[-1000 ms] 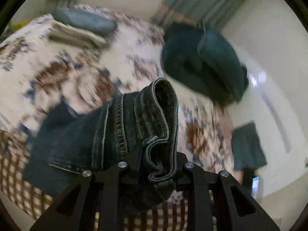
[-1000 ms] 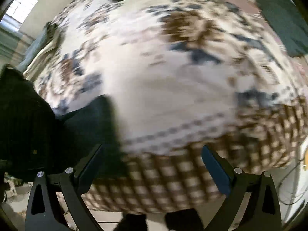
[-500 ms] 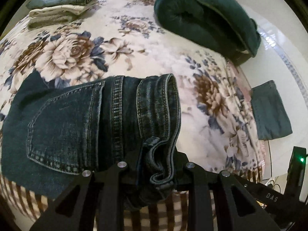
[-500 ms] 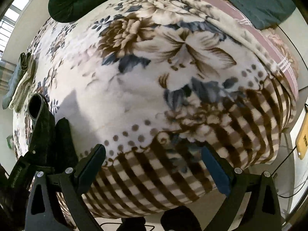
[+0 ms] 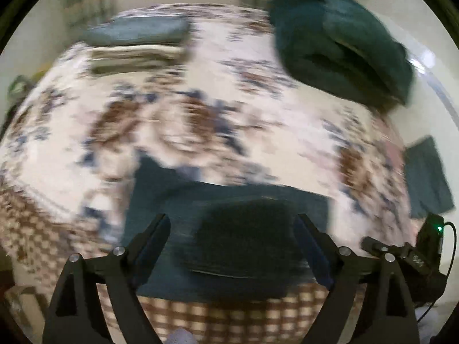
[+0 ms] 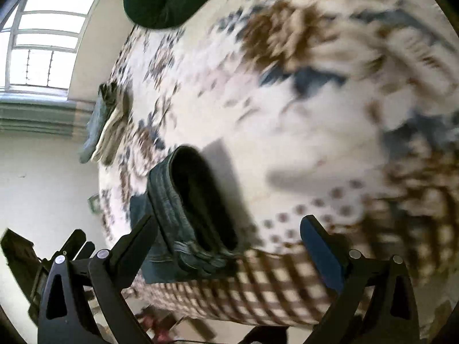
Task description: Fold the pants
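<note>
A: Folded dark-blue denim pants (image 5: 229, 229), lying near the front edge of the cream floral blanket with brown checked border (image 5: 200, 120); long axis running side to side in the left wrist view. Blurred there, so seams unreadable.

B: Centred just ahead of the left gripper (image 5: 232, 229), jaws spread wide, gripping nothing; bundle lying between and below the finger lines.

A: In the right wrist view, rolled waistband end of the pants (image 6: 195, 206) turned toward the camera, offset to the left finger of the right gripper (image 6: 229, 235). Jaws likewise wide, empty.

B: Nearer and better aligned, by judgement: left. Contact with cloth impossible to confirm through blur.

A: Farther out: stack of folded grey and cream garments (image 5: 137, 43), dark-green bundled blanket (image 5: 344, 51).
</note>
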The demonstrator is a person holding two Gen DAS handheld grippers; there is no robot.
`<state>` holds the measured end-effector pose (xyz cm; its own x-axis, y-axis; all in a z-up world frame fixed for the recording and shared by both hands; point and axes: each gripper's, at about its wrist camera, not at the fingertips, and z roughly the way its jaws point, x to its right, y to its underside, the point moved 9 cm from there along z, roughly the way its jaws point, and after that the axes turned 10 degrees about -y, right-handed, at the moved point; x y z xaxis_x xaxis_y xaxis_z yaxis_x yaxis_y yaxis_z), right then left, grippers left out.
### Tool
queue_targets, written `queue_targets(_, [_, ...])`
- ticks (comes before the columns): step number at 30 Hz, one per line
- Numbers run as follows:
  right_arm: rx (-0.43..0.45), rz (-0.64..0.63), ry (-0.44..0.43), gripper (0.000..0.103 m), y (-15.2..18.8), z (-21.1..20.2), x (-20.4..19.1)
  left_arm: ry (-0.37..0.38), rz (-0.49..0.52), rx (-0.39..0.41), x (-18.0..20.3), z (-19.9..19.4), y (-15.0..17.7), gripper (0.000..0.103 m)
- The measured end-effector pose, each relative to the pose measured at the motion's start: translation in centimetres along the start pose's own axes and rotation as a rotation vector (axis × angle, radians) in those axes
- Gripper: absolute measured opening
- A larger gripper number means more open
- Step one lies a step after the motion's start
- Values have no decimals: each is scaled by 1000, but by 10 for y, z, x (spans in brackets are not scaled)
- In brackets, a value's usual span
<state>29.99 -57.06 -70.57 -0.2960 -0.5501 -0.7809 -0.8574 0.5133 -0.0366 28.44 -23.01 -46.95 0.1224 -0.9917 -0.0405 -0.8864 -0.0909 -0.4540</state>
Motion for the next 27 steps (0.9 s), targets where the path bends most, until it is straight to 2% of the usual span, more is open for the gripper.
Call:
queue_targets(4, [-89,-4,-65,101,-1,52,-11,-133,-71,-64,-74,33,2,87])
queue_targets(7, [-190,53,-147,101,11,91,-15,-172,-131,-111,-113,55,9,87])
queue_targets(8, [-225,76,-142,100,15,102,-12,-177,-145,-129,-122,61,14,87])
queue_targets(9, [-254,95,-127,84,22,113,-7,-182,-154,-143,-129,66,18,87])
queue_targets(10, [-255,105,-109,55,26,120,-4,-178,-158,-153,-132,69,21,87])
queue_targets(11, [-232,117,-119,40,29,121,-5,-173,-161,-168,-134,73,26,87])
queue_targets(13, [-197,105,-95,28,32,115,-13,-156,-157,-192,-133,79,34,87])
queue_targets(16, [-160,94,-168,22,37,94,-40,-99,-169,-238,-125,86,42,87])
queue_targets(18, [-124,84,-154,20,36,78,-43,-71,-169,-257,-118,89,43,87])
queue_targets(20, [-101,122,-131,19,35,66,-27,-52,-151,-266,-110,95,40,87])
queue_targets(22, [-114,120,-30,18,34,67,1,-47,-134,-269,-103,103,35,87])
queue_targets(24, [-170,89,61,18,38,78,17,-29,-111,-269,-93,114,25,87])
queue_targets(27, [-207,56,170,21,41,93,29,-24,-72,-278,-80,142,6,87])
